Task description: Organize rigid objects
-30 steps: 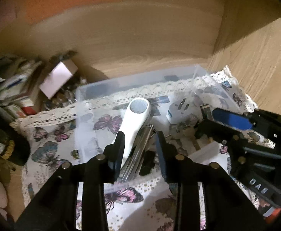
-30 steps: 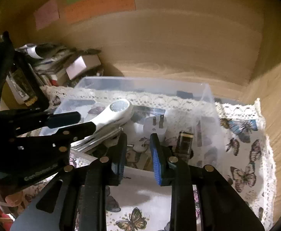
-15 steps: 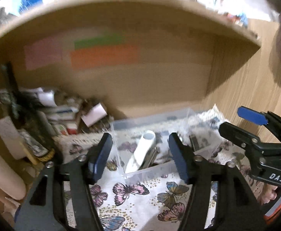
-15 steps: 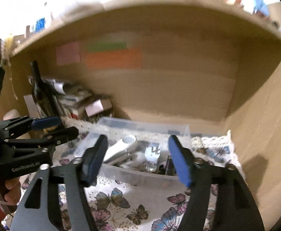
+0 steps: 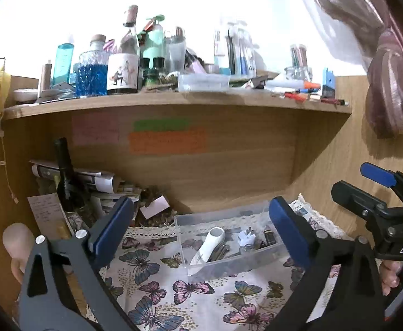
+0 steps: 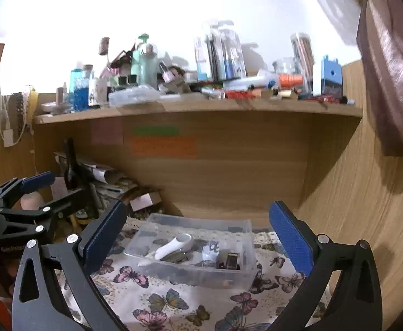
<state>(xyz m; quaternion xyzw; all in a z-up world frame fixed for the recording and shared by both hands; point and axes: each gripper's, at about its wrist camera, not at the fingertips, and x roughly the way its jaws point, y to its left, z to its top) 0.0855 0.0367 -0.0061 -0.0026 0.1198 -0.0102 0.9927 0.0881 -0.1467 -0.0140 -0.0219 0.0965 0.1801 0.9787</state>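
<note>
A clear plastic bin [image 5: 190,269] [image 6: 245,229] stands on a butterfly-print cloth [image 5: 201,298] in a wooden alcove. In it lie a white handheld device [image 5: 211,244] [image 6: 174,245], a white plug adapter [image 5: 246,238] [image 6: 211,249], a small dark box [image 6: 232,260] and metal bits. My left gripper [image 5: 201,230] is wide open and empty, well back from the bin. My right gripper [image 6: 197,233] is wide open and empty, also back from it. The right gripper shows at the right of the left wrist view [image 5: 381,207]; the left gripper shows at the left of the right wrist view [image 6: 30,198].
A dark wine bottle [image 5: 66,184], papers and a small white box [image 5: 154,207] crowd the alcove's back left. The shelf above [image 5: 174,102] carries several bottles, jars and pens. A wooden side wall [image 6: 367,207] closes the right. A pink curtain [image 5: 389,91] hangs top right.
Both grippers have pulled far back and up from inside the bin and opened wide. The shelf above the alcove has come into view.
</note>
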